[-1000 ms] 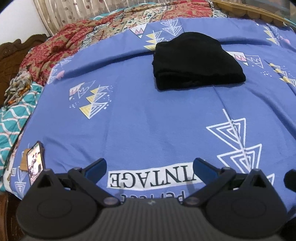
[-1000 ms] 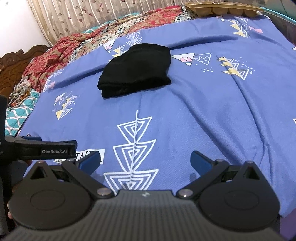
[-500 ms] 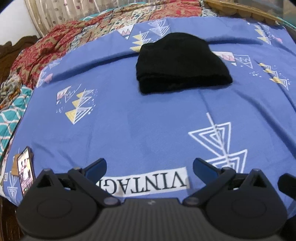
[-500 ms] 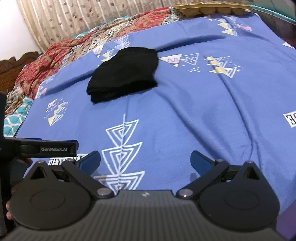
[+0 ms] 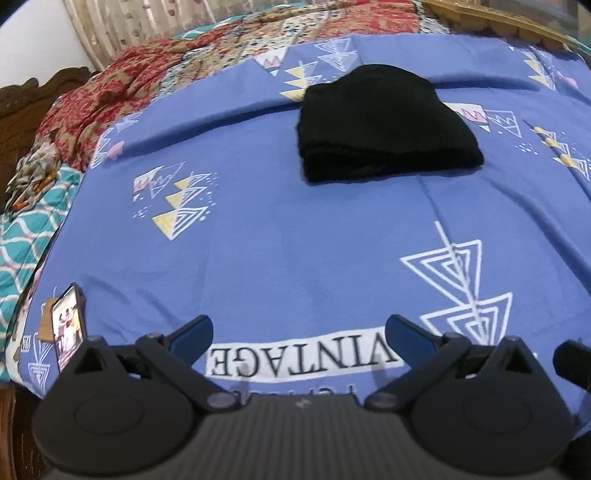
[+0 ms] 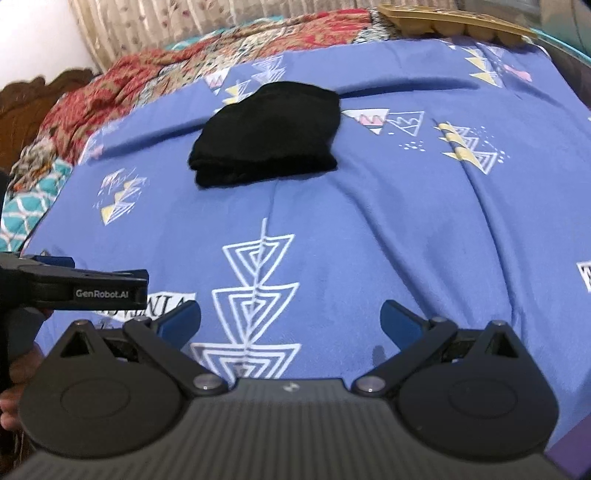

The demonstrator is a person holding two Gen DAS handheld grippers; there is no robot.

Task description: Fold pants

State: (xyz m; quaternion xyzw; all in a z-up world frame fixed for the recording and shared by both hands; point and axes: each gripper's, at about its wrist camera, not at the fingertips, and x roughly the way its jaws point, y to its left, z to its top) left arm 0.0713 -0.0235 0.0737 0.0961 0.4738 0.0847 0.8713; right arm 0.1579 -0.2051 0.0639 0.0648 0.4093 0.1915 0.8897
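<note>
Left claw [image 5: 299,334]: hovering low over the near part of the bed, blue fingertips [image 5: 192,332] spreading wide apart, gripping nothing. Right claw [image 6: 290,317]: likewise hovering just above the near part of the bed, blue fingertips [image 6: 399,319] spreading wide apart, carrying nothing. Showing between the left claw's jaws: a white label reading "VINTAGE" [image 5: 303,360], printed upside down on the bedsheet [image 5: 295,240]. Showing between the right claw's jaws: a column of white nested triangles [image 6: 255,295] printed on the same blue sheet. Appearing at the left edge of the right wrist view: the black body of the left claw, marked "GenRobot.AI", with part of a hand [image 6: 14,391] gripping it from below. Lying at the left edge of the bed in the left wrist view: a phone [image 5: 66,326], screen glowing. Resting well apart from both claws, toward the far middle of the bed: the black pants [image 5: 384,125], folding already done into a compact stacked bundle, layered edges facing the cameras, touching neither claw. Lying beyond the pants: a red patterned quilt [image 5: 122,85], bunching along the far-left side of the bed. Hanging behind the bed: a beige curtain [image 6: 177,26].
</note>
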